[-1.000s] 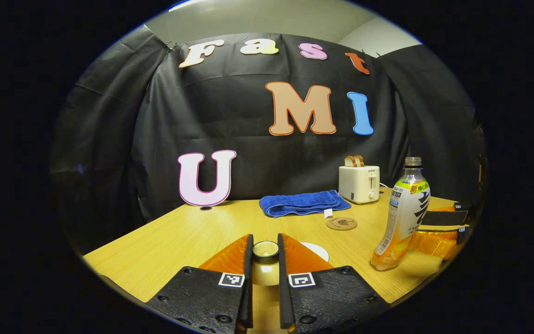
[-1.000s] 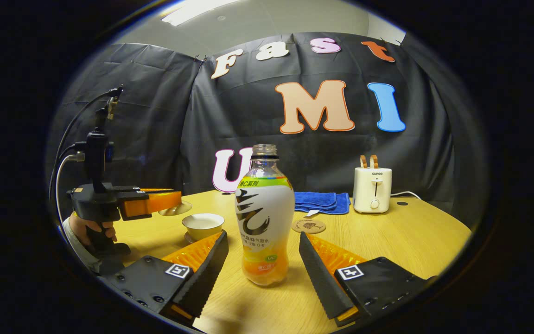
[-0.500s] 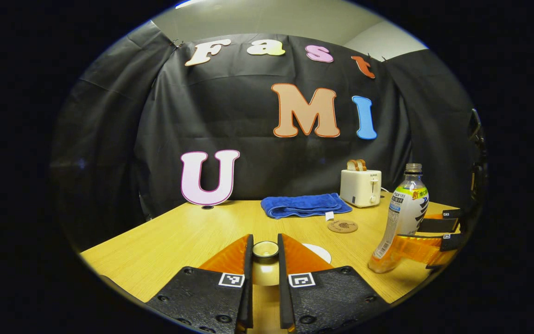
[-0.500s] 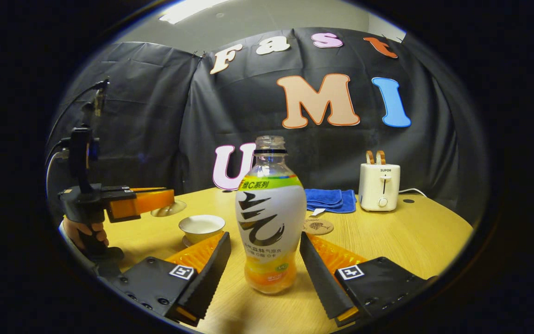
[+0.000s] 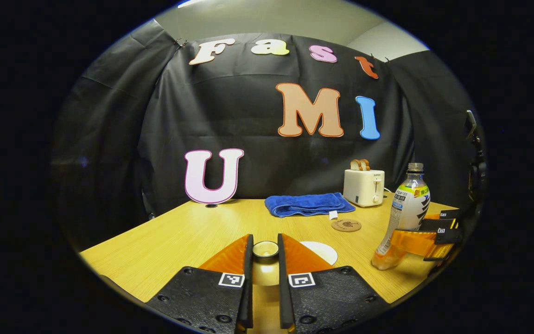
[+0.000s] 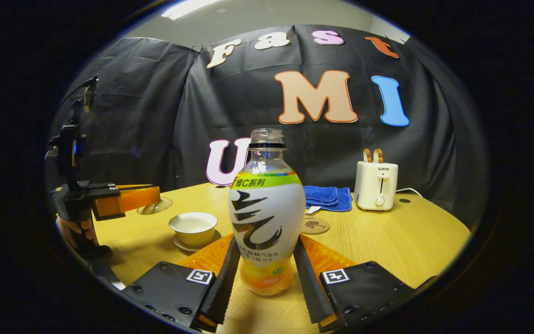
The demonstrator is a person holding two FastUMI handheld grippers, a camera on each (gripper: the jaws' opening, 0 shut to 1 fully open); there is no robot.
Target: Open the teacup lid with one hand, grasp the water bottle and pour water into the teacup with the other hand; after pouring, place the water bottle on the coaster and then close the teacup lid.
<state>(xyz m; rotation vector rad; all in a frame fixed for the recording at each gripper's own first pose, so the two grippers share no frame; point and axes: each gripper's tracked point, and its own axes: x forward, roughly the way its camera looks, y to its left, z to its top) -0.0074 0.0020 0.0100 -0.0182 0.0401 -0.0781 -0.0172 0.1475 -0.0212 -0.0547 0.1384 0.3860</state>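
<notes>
Left to right, right gripper view.

- A hand point(image 6: 79, 232) holds the left gripper point(image 6: 130, 198) level above the table. Its jaws pinch the knob of the pale round ceramic teacup lid point(image 6: 155, 206). In the left gripper view the knob point(image 5: 265, 249) sits squeezed between both fingers. Judgement: the lid is held up and to one side to leave the cup mouth free for pouring.
- The white ceramic teacup point(image 6: 193, 227) stands uncovered on its small saucer point(image 6: 181, 241), on the light wooden table point(image 6: 410, 241), just left of the bottle.
- The clear plastic water bottle with a white wrap label and orange liquid low inside point(image 6: 267, 218) is upright, its neck uncapped, and its base appears to be on the table. The right gripper point(image 6: 266, 243) has closed in, one finger against each side of the bottle's lower body. Judgement: the grip is set low so the bottle can be lifted and tipped toward the cup.
- The round brown coaster point(image 6: 314, 225) lies bare just behind the bottle, ready for the put-down.
- The folded blue towel point(image 6: 327, 197) and the cream two-slot toaster with bread point(image 6: 376, 185) sit near the back wall, apart from the work.

Writing: the bottle label bears print and a bold dark brushstroke. The toaster front has a small mark, the coaster a dark motif, and the grippers square coded tags. None is transcribed.
</notes>
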